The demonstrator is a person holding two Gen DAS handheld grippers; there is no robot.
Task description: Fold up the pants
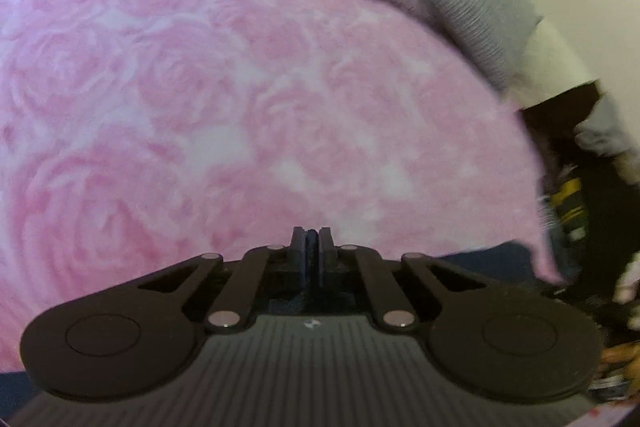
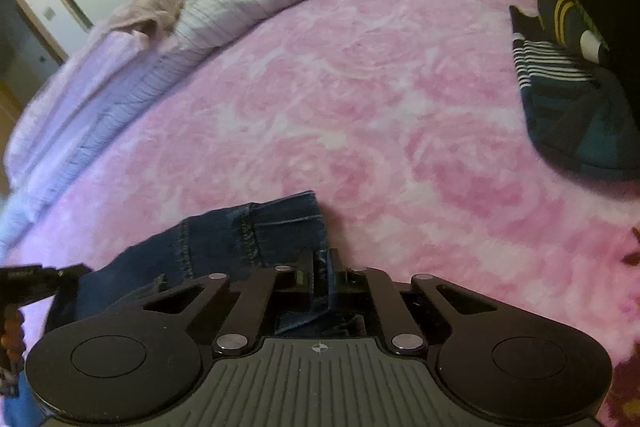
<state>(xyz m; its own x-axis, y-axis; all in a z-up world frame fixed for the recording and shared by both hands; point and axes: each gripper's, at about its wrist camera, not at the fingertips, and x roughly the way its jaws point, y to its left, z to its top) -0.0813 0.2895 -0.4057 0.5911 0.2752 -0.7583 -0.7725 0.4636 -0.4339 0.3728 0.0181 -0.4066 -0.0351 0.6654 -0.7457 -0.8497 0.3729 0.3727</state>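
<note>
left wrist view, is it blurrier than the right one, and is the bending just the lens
Left wrist view: the pink rose-patterned blanket is soft, and the clutter at the right edge is smeared, likely by motion. Right wrist view: sharper; stitching on the dark blue denim pants reads clearly, though the left edge streaks. Both views bow the bed's outline, which looks like fisheye distortion.

Left gripper (image 1: pixel 313 241) and right gripper (image 2: pixel 320 263): matte black linkage arms, silver rivets, round side discs, grey ribbed housing.
</note>
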